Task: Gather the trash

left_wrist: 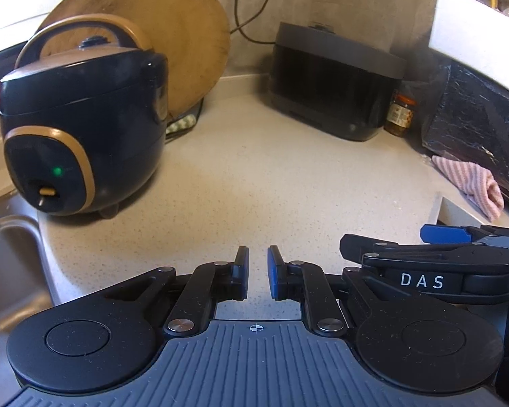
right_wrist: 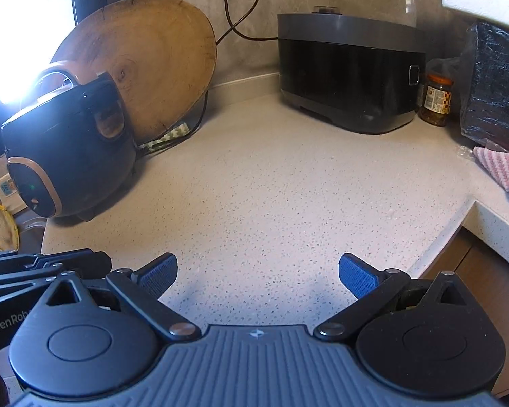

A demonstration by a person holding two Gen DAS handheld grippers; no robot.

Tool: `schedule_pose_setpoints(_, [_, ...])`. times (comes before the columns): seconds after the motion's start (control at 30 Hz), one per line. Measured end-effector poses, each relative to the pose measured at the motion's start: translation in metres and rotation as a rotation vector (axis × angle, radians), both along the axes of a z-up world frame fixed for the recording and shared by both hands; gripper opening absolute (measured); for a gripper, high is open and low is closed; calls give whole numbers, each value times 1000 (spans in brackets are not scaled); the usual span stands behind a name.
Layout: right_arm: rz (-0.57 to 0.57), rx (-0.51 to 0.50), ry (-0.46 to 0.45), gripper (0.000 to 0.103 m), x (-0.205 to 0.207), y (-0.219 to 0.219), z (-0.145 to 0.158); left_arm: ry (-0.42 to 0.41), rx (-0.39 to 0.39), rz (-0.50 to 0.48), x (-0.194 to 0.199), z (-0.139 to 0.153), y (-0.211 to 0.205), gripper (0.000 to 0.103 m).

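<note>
No trash visible on countertop (right_wrist: 271, 186). Left gripper (left_wrist: 258, 273) nearly closed, narrow gap, empty; right gripper (right_wrist: 258, 276) wide open, empty, both over bare counter. Only left view shows sink (left_wrist: 10, 271); right shows cabinet front (right_wrist: 485, 288).

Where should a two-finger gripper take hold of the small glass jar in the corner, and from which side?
Grip the jar at its orange lid from above: it stands upright, hemmed between the black appliance and the black bag, so side access looks blocked.
</note>
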State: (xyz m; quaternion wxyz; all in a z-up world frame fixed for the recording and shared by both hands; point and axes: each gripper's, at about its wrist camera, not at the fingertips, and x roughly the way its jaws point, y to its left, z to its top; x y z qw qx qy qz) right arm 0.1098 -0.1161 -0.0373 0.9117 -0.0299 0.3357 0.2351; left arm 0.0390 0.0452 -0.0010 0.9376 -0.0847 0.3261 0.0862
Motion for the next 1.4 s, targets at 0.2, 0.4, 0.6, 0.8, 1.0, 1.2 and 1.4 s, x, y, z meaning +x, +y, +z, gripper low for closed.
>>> schedule_pose_setpoints(0.2, [-2,-15,14,102,2,2,-3,10,-15,0,1,-2,1,15])
schedule_pose_setpoints(0.4, [1,-19,21,102,3,2,-4,12,-18,-4,0,-2,1,15])
schedule_pose_setpoints(0.6, [0,-21,25,102,4,3,-4,18,-19,-4,2,-1,2,15])
schedule_pose_setpoints(0.8, [-2,-20,29,102,4,3,-5,21,-20,-6,2,-2,2,15])
schedule_pose_setpoints(1.0, [-5,-20,37,102,5,3,-6,27,-23,-11,5,-3,3,15])
schedule_pose_setpoints(1.2, [-11,-21,48,102,6,4,-8,30,-27,-13,5,-3,3,15])
schedule_pose_setpoints(1.4, [-18,-19,55,102,6,4,-9,28,-25,-19,7,-3,3,15])
